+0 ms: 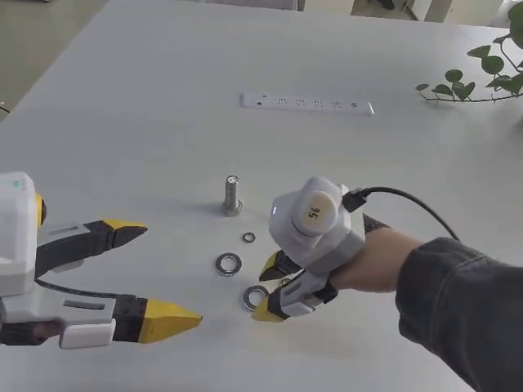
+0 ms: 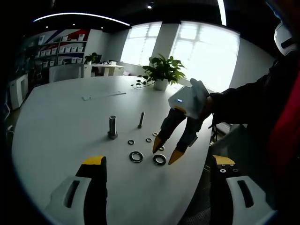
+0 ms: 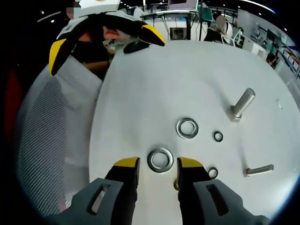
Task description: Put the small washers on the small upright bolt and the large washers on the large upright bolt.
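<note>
The large bolt stands upright mid-table, and the thin small bolt stands just beyond it. One large washer lies flat between the tips of my right gripper, which is open and straddles it without touching. A second large washer lies to its left. A small washer lies nearer the large bolt, and more small washers are scattered beside it. My left gripper hovers open and empty at the near left.
A white power strip lies across the far middle of the white table. A potted plant reaches in at the far right. The person's sleeve covers the near right corner.
</note>
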